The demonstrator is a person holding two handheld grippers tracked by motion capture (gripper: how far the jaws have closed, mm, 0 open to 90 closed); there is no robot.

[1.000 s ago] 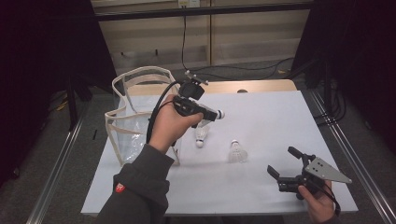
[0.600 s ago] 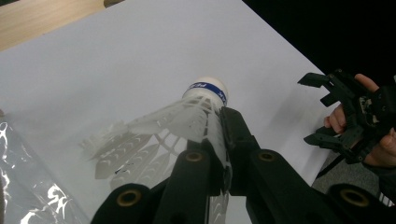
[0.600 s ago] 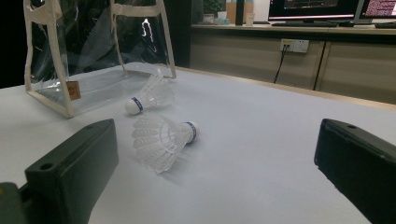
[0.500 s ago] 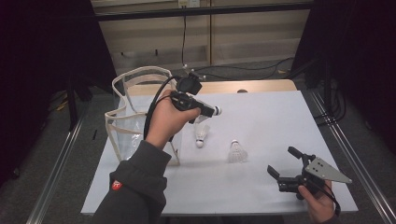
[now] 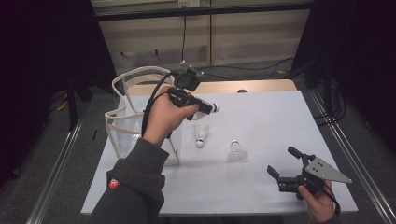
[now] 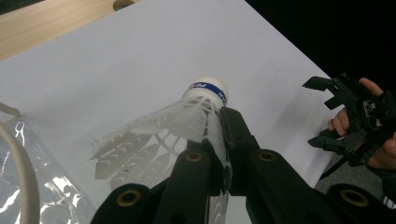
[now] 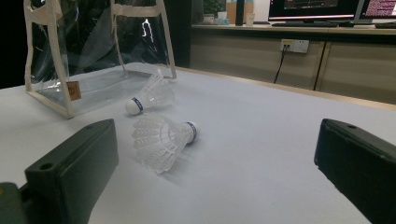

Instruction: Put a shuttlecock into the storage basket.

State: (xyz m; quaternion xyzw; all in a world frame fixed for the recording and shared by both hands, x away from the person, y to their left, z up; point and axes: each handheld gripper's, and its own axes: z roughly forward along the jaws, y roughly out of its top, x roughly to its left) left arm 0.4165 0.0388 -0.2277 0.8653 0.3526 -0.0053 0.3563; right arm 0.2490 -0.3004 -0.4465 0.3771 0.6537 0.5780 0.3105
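My left gripper is raised above the table's left half, shut on the feather skirt of a white shuttlecock. The shuttlecock's blue-banded cork points right. A clear plastic bag with cream trim and handles stands just left of this hand. Two more shuttlecocks lie on the white table, one near the bag and one toward the middle. My right gripper rests open at the front right, its jaws wide apart and facing the two shuttlecocks.
A wooden strip runs along the table's far edge. Metal rails flank both sides. Cables lie on the floor behind. In the right gripper view, monitors sit on a desk beyond the bag.
My left gripper has drifted slightly left and up with the shuttlecock in it, closer to the bag. The right gripper has stayed in place.
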